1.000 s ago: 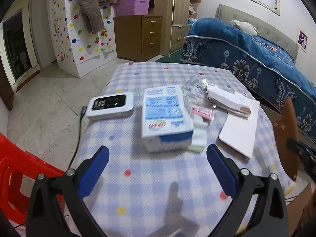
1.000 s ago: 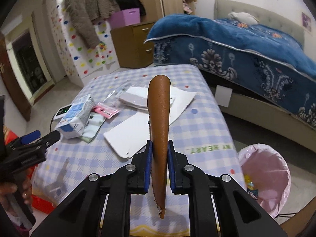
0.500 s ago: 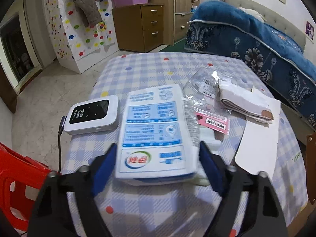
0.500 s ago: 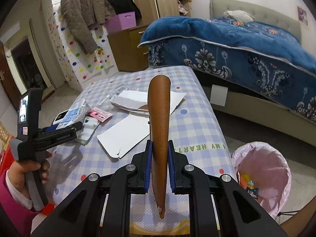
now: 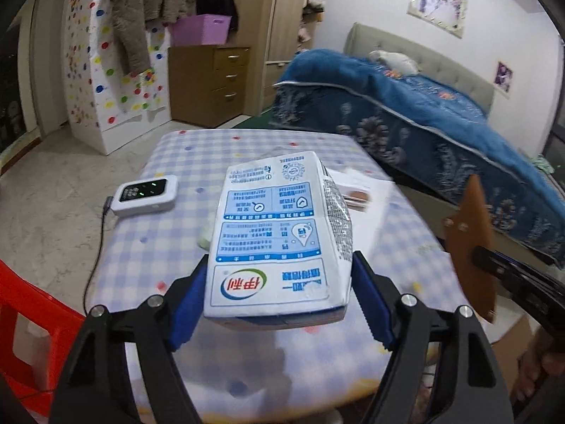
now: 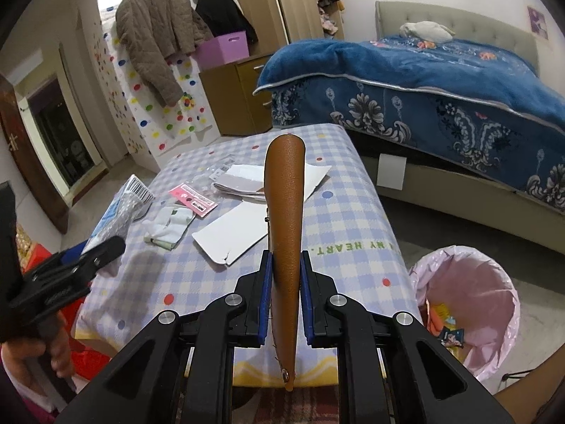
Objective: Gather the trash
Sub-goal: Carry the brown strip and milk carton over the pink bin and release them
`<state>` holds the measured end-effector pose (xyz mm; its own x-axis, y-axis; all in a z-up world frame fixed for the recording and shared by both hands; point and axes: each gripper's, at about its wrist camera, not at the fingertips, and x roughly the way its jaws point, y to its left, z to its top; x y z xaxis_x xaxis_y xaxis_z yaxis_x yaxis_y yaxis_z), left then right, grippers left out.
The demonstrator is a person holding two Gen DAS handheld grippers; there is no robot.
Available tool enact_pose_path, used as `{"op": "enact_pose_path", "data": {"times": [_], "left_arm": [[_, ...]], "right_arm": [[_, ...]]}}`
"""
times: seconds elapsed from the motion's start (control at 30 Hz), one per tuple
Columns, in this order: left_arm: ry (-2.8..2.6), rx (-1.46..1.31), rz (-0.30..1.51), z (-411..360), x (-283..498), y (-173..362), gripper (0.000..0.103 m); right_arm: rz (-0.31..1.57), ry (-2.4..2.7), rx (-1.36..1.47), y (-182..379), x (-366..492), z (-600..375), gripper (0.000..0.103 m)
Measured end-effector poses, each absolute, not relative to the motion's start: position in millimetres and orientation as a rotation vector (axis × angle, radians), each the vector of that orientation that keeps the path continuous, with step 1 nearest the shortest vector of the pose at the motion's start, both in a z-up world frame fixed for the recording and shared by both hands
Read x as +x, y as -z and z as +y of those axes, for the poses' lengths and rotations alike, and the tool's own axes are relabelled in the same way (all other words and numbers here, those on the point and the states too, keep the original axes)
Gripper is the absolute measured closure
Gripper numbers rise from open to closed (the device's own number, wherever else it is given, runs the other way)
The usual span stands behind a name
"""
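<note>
In the left wrist view a red chair [image 5: 24, 304] fills the lower left corner. Above it, at mid left, a white device [image 5: 144, 195] with a cable lies on the checked table [image 5: 169, 240]. At the centre the left gripper [image 5: 279, 296] has a blue-and-white carton [image 5: 279, 243] between its blue pads, one pad against each long side near the carton's near end. The jaws stand wide, clamped on it, and the carton is lifted off the table, reaching up and away from the jaws. At far right a brown case [image 5: 473, 243] shows edge-on.

In the right wrist view the carton [image 6: 123, 208] sits at mid left. Paper scraps [image 6: 247, 226] lie at upper centre. The right gripper [image 6: 285, 289] at lower centre is nearly closed, pinching the brown case [image 6: 285, 212], which stands upright between the pads. At lower right is a pink-lined bin [image 6: 469, 304] on the floor.
</note>
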<state>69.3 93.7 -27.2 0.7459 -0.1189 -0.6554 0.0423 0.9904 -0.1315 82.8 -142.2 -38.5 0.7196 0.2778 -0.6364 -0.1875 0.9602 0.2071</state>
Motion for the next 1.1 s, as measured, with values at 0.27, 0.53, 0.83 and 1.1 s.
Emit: {"op": "enact_pose_path", "data": {"times": [0.27, 0.53, 0.83, 1.1], "left_arm": [[0.201, -0.033, 0.693, 35.8, 41.7, 29.7, 0.029], [0.380, 0.072, 0.724, -52.0, 44.8, 40.7, 0.029], [0.553, 0.177, 0.727, -150.8, 60.8, 54.7, 0.029], [0.621, 0.203, 0.744, -208.1, 87.9, 69.0, 0.028]], "right_arm": [[0.707, -0.203, 0.151, 40.6, 55.0, -183.0, 0.088], [0.708, -0.073, 0.203, 52.4, 31.7, -255.6, 0.088], [0.729, 0.097, 0.285, 77.9, 13.0, -341.1, 0.088], [0.754, 0.154, 0.302, 98.3, 34.2, -375.8, 0.088]]}}
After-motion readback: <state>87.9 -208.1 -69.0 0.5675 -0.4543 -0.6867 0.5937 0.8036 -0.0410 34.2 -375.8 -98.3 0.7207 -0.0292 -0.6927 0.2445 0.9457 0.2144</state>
